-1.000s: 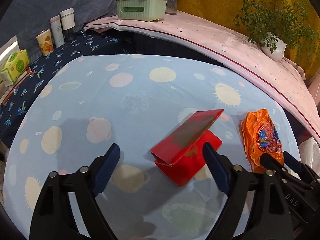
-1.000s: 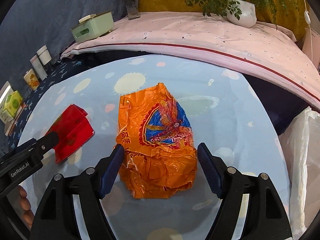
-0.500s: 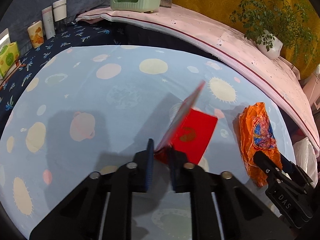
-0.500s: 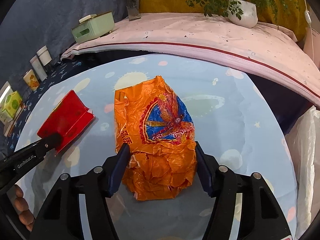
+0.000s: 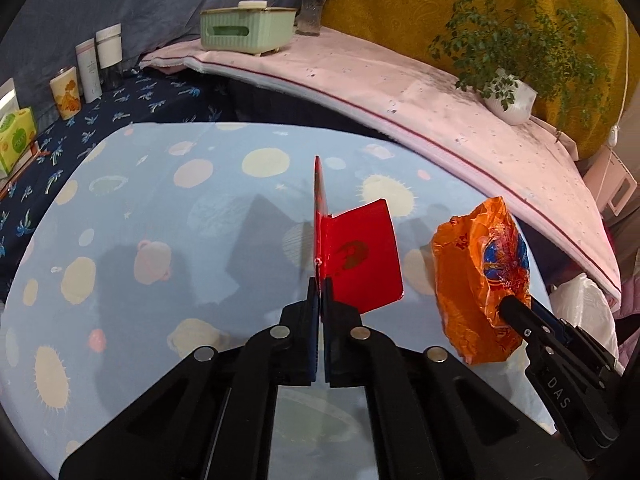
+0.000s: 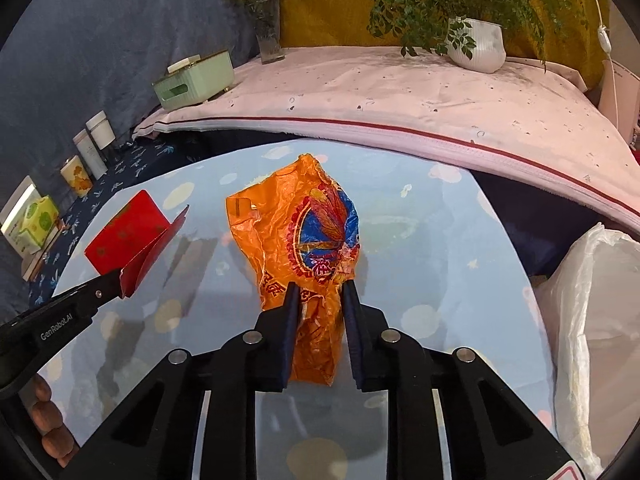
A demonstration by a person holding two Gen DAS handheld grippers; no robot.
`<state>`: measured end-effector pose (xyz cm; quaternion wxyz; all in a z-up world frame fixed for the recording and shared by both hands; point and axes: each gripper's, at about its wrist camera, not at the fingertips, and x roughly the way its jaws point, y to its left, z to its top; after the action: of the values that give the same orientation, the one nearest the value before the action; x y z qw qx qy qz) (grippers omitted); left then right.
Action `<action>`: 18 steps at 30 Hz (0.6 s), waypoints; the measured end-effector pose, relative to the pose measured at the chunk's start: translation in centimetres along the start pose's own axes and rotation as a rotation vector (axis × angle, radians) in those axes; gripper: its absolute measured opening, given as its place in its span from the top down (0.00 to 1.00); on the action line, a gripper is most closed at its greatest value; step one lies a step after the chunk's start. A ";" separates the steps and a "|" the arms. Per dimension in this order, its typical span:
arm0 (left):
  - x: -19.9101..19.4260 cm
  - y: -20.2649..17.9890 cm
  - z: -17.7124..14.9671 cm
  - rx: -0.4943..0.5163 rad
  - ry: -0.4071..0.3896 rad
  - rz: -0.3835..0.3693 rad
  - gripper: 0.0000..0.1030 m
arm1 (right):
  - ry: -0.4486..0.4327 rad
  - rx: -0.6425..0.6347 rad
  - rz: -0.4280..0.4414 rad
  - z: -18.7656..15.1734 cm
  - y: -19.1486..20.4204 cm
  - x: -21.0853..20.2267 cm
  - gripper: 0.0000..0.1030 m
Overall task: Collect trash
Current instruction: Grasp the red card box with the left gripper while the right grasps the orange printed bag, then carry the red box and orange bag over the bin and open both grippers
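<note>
Both pieces of trash are now off the planet-print surface [image 5: 160, 208], which a second ago still carried them. The left gripper [image 5: 320, 292], open then, is pressed together on the folded red card [image 5: 360, 260]; the right gripper [image 6: 318, 300], nearly closed, pinches the crumpled orange wrapper [image 6: 300, 232]. A white bag [image 6: 592, 300] waits at far right, likely their destination.

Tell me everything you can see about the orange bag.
The orange bag is thin, crinkled plastic, printed with a blue emblem, a red dragonfly-like figure and red characters. It stands upright and crumpled, pinched near its lower part by the right hand-held gripper, apparently lifted above the planet-print tablecloth. Nothing else touches it.
</note>
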<state>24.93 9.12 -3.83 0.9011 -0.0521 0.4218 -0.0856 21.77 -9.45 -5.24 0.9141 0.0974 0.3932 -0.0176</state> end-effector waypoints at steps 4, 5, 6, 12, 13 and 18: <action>-1.5 -2.1 0.3 0.024 -0.023 -0.015 0.99 | -0.045 0.010 0.002 0.6 -0.9 -2.4 0.81; -1.9 -2.6 0.3 0.029 -0.028 -0.019 0.99 | -0.059 0.015 0.003 0.8 -1.3 -3.1 0.81; -2.4 -3.2 0.3 0.036 -0.034 -0.024 0.99 | -0.070 0.019 0.002 1.0 -1.7 -3.7 0.81; -4.8 -7.3 0.3 0.079 -0.066 -0.058 0.99 | -0.141 0.051 -0.005 1.8 -4.3 -7.8 0.81; -5.2 -8.1 0.3 0.086 -0.071 -0.066 0.99 | -0.151 0.056 -0.007 1.9 -4.8 -8.5 0.81; -6.9 -12.2 -0.2 0.134 -0.088 -0.105 0.99 | -0.195 0.086 -0.027 1.9 -7.8 -11.5 0.81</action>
<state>19.05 -1.50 3.24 0.9146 -0.0174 0.3717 -0.1584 14.33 -17.97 3.11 0.9427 0.1291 0.3024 -0.0564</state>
